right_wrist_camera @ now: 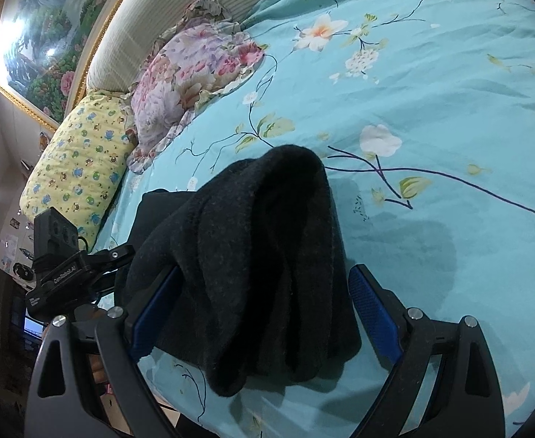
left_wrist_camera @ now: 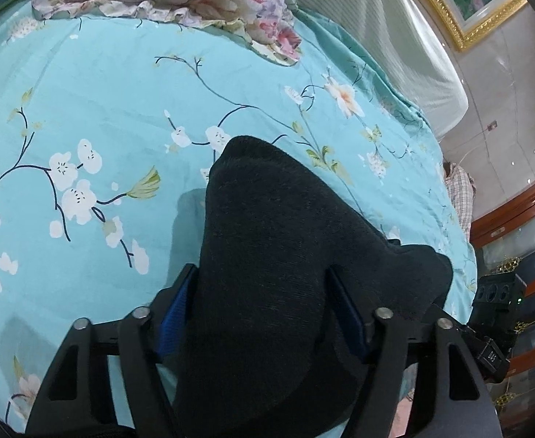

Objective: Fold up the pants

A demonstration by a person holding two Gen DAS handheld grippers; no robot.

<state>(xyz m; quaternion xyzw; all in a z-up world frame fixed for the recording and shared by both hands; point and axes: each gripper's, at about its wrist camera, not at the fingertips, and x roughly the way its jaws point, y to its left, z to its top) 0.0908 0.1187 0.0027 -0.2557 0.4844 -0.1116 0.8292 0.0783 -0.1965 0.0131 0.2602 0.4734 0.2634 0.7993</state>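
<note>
The black pants (left_wrist_camera: 267,255) are a dark knit bundle above the teal floral bedsheet (left_wrist_camera: 103,109). In the left wrist view my left gripper (left_wrist_camera: 263,314) has its blue-padded fingers wide apart with the pants draped between and over them; a grip on the cloth cannot be told. In the right wrist view the pants (right_wrist_camera: 260,255) hang in folds over my right gripper (right_wrist_camera: 267,299). Its left finger is under the cloth, and its right finger (right_wrist_camera: 373,306) stands free of the cloth. The fingers are open. The left gripper (right_wrist_camera: 62,266) shows at the left.
A pink floral pillow (right_wrist_camera: 194,73) and a yellow patterned pillow (right_wrist_camera: 81,160) lie at the head of the bed by the padded headboard (right_wrist_camera: 128,29). The bed edge (left_wrist_camera: 461,219) runs along the right, with wooden furniture (left_wrist_camera: 523,255) beyond.
</note>
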